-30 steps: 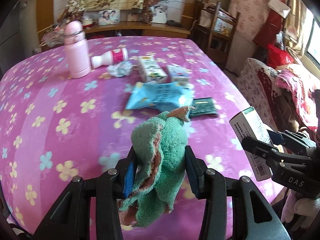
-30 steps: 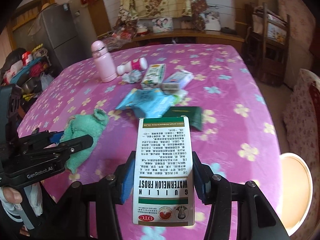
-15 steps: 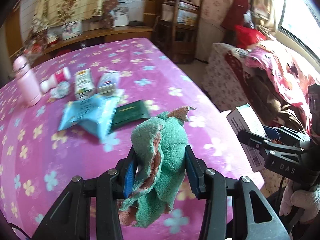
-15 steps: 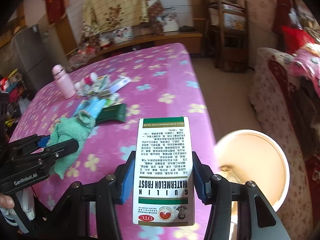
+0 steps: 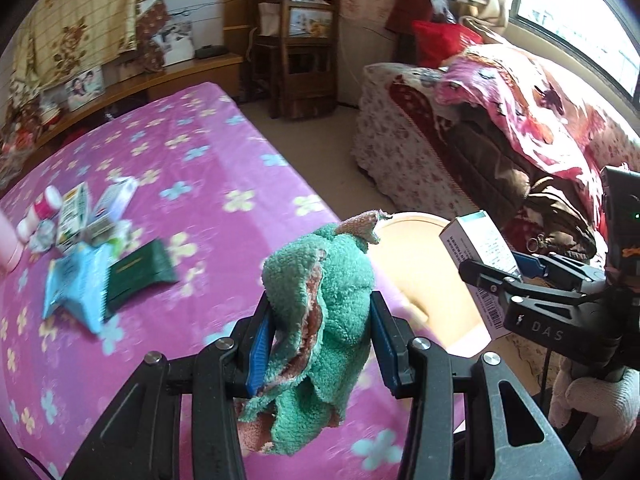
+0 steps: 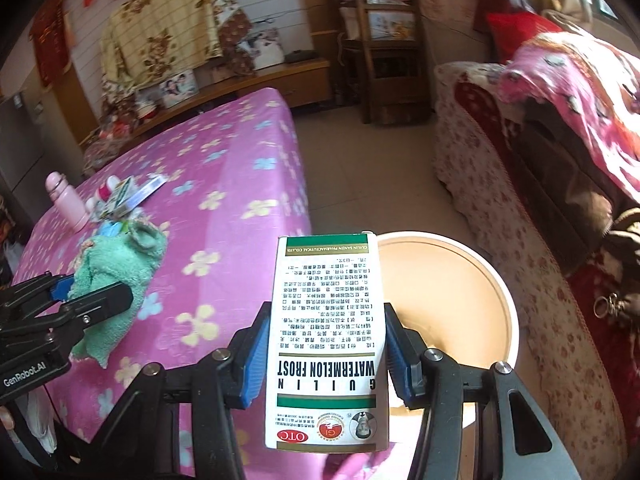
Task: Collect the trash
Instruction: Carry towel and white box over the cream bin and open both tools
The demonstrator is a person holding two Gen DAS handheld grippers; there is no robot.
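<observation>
**Right wrist: box poised at the bin**

Right wrist view shows the right hand-held gripper [image 6: 326, 354] clamped on the medicine box [image 6: 327, 340], above the bin's [image 6: 502, 280] near-left rim. Best carried further over the opening before release. The left hand-held gripper [image 5: 320, 354] pinches the green cloth [image 5: 320, 320] near the bed [image 5: 180, 184] edge.

Bg stuff: pink bottle [image 6: 66, 204] standing upright on the purple flowered bedspread [image 6: 236, 184], wooden chair [image 5: 298, 46] w/ stuff piled on it by the wall, sofa [image 5: 516, 128] under floral blankets, framed photo [image 6: 179, 87] on the low shelf.
</observation>
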